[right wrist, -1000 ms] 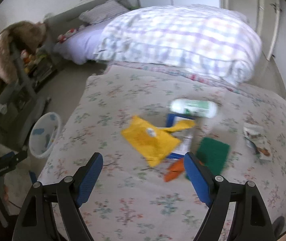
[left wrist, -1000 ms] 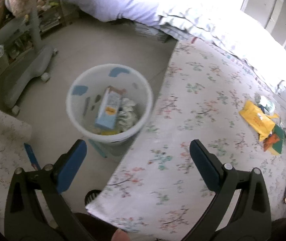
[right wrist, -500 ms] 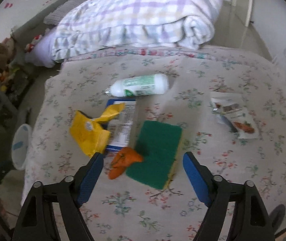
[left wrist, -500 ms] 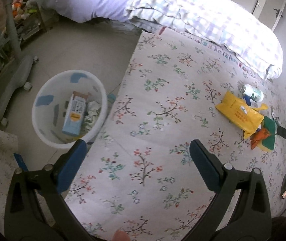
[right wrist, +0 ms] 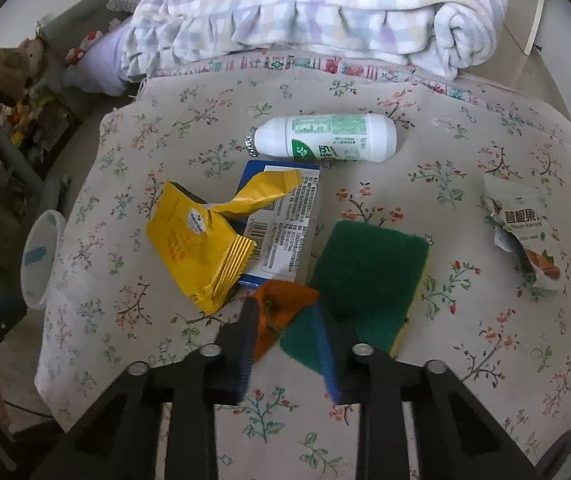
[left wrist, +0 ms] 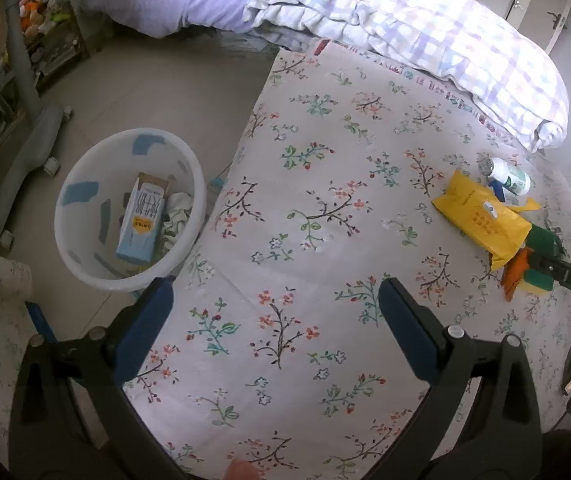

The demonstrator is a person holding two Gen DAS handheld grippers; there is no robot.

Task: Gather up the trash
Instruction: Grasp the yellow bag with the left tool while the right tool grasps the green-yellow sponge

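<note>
**Right jaws pinched on an orange scrap beside the sponge**

The right gripper [right wrist: 285,334] had its jaws drawn nearly together around a small orange scrap [right wrist: 281,306], which sat squarely between the blue pads. It looked like peel or a crumpled wrapper; the view was too poor to say which. The pads appeared to touch it on both sides, though the right pad also lay against the near corner of the green sponge [right wrist: 369,276].

Just beyond the jaws and to their left lay a yellow wrapper [right wrist: 201,240], overlapping a blue-and-white packet [right wrist: 285,228]. Farther ahead a white bottle [right wrist: 325,142] lay on its side, and well off to the right sat a nut packet [right wrist: 525,236]. All rested on the floral bedsheet [right wrist: 465,320].

The left gripper [left wrist: 273,308] hung wide open and empty above the sheet, with the white bin [left wrist: 85,272] just left of its left jaw, on the floor and already holding a carton [left wrist: 141,220].

The scrap should be light, soft and easily crushed, so a gentle pinch across its middle ought to be enough. The risk was dragging the sponge corner up with it. The wrappers would be thin and slippery, best taken by a crimped end.
</note>
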